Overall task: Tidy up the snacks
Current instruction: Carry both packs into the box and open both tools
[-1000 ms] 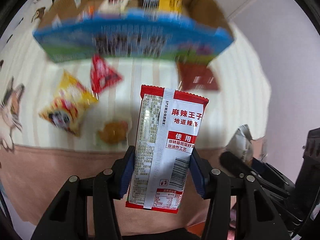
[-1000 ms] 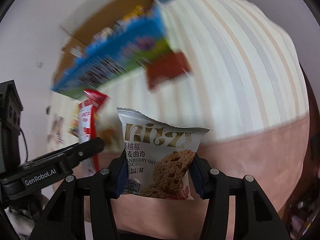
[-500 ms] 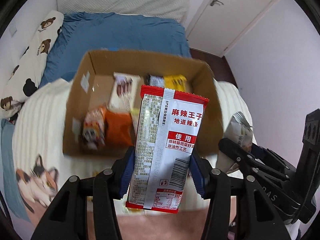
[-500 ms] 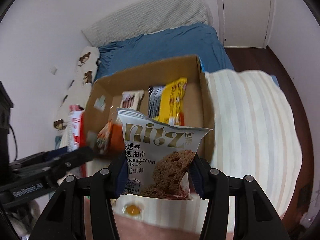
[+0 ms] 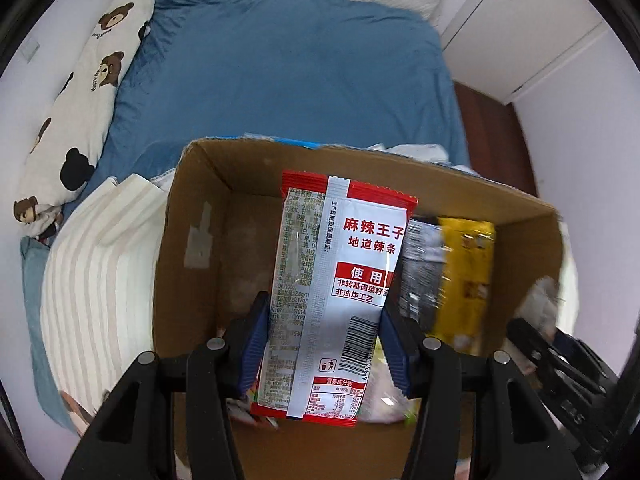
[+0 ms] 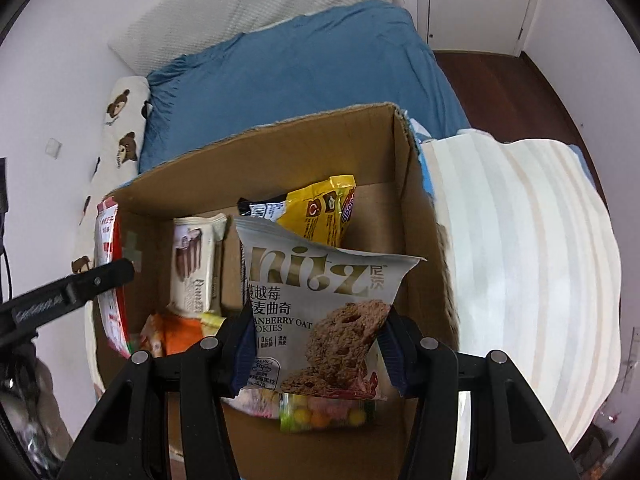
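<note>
My left gripper (image 5: 324, 340) is shut on a red and white spicy-strip packet (image 5: 336, 280), held upright over the open cardboard box (image 5: 192, 216). My right gripper (image 6: 316, 348) is shut on a grey cranberry oat cookie packet (image 6: 320, 304), also over the box (image 6: 420, 216). In the box lie a yellow packet (image 6: 320, 208), a cream wafer packet (image 6: 196, 264), an orange packet (image 6: 176, 332) and a clear candy bag (image 6: 324, 416). The left gripper's finger (image 6: 72, 292) and red packet (image 6: 108, 264) show at the left of the right wrist view.
The box stands on a bed with a cream striped blanket (image 6: 520, 240) around it. A blue sheet (image 5: 288, 76) and a bear-print pillow (image 5: 80, 92) lie beyond. A white door (image 5: 516, 28) and dark wooden floor (image 6: 560, 92) are at the right.
Both grippers have risen from low over the blanket and moved forward over the box, each still holding its packet. The loose snacks on the blanket have left the view.
</note>
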Action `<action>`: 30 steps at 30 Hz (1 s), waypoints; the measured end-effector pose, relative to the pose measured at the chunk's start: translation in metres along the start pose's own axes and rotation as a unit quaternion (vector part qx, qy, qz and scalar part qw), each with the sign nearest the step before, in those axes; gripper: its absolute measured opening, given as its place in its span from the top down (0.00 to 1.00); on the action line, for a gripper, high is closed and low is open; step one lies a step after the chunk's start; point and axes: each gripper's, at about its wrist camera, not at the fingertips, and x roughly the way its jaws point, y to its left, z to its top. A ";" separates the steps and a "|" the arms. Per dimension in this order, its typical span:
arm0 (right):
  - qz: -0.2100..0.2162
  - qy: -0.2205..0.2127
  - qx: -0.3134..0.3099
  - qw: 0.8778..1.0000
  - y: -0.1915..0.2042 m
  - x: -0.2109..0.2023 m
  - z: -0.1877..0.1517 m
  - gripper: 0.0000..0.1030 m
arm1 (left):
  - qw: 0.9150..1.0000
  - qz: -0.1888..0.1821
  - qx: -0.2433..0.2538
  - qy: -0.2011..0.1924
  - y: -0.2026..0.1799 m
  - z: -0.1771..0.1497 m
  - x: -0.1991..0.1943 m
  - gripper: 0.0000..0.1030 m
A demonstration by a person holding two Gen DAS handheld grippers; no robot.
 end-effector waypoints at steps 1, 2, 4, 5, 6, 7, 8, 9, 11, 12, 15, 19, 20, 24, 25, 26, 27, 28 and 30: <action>-0.002 0.003 0.001 1.000 -0.001 0.005 0.003 0.46 | 1.000 0.007 0.000 0.005 0.003 0.005 0.007 0.52; -0.004 0.004 0.003 1.000 -0.001 0.008 0.004 0.46 | 1.000 0.013 -0.001 0.008 0.005 0.010 0.014 0.52; -0.008 0.007 0.005 1.000 -0.002 0.015 0.008 0.46 | 1.000 0.022 0.000 0.016 0.009 0.016 0.024 0.52; -0.009 0.008 0.008 1.000 -0.003 0.018 0.010 0.46 | 0.999 0.026 0.000 0.021 0.011 0.019 0.029 0.52; -0.010 0.009 0.013 1.000 -0.005 0.021 0.012 0.46 | 0.999 0.033 0.000 0.024 0.013 0.022 0.032 0.52; -0.012 0.010 0.018 1.000 -0.006 0.023 0.014 0.45 | 0.999 0.038 0.000 0.028 0.015 0.024 0.036 0.52; -0.015 0.014 0.022 1.000 -0.008 0.025 0.015 0.45 | 0.999 0.042 -0.002 0.033 0.018 0.026 0.040 0.51; -0.020 0.021 0.030 0.999 -0.011 0.028 0.016 0.41 | 0.998 0.045 -0.004 0.036 0.020 0.028 0.042 0.50; -0.025 0.022 0.033 0.999 -0.011 0.028 0.017 0.30 | 0.999 0.042 -0.012 0.031 0.025 0.030 0.043 0.35; -0.020 0.023 0.031 0.999 -0.009 0.029 0.017 0.25 | 0.999 0.040 -0.014 0.027 0.026 0.031 0.042 0.29; -0.025 0.027 0.016 0.999 -0.001 0.032 0.015 0.13 | 0.999 0.040 -0.011 0.020 0.026 0.028 0.038 0.10; -0.045 0.025 -0.005 0.999 0.009 0.034 0.011 0.06 | 0.999 0.033 -0.007 0.015 0.023 0.024 0.034 0.08; -0.045 0.025 -0.009 0.999 0.011 0.034 0.010 0.06 | 0.999 0.030 -0.005 0.015 0.022 0.022 0.033 0.08; -0.050 0.025 -0.015 0.998 0.016 0.033 0.005 0.05 | 1.000 0.024 0.000 0.013 0.016 0.011 0.028 0.08; -0.053 0.024 -0.016 0.998 0.016 0.032 0.003 0.04 | 1.000 0.023 0.003 0.010 0.015 0.008 0.027 0.08; -0.054 0.021 -0.017 0.998 0.016 0.030 0.001 0.04 | 1.000 0.022 0.008 0.007 0.013 0.004 0.025 0.08; -0.058 0.019 -0.018 0.998 0.016 0.029 0.000 0.04 | 1.000 0.022 0.014 0.005 0.010 -0.001 0.024 0.08; -0.062 0.015 -0.019 0.998 0.016 0.027 -0.002 0.04 | 1.000 0.021 0.019 0.002 0.009 -0.007 0.022 0.08; -0.062 0.008 -0.022 0.998 0.016 0.024 -0.007 0.03 | 0.999 0.020 0.026 -0.004 0.006 -0.015 0.019 0.06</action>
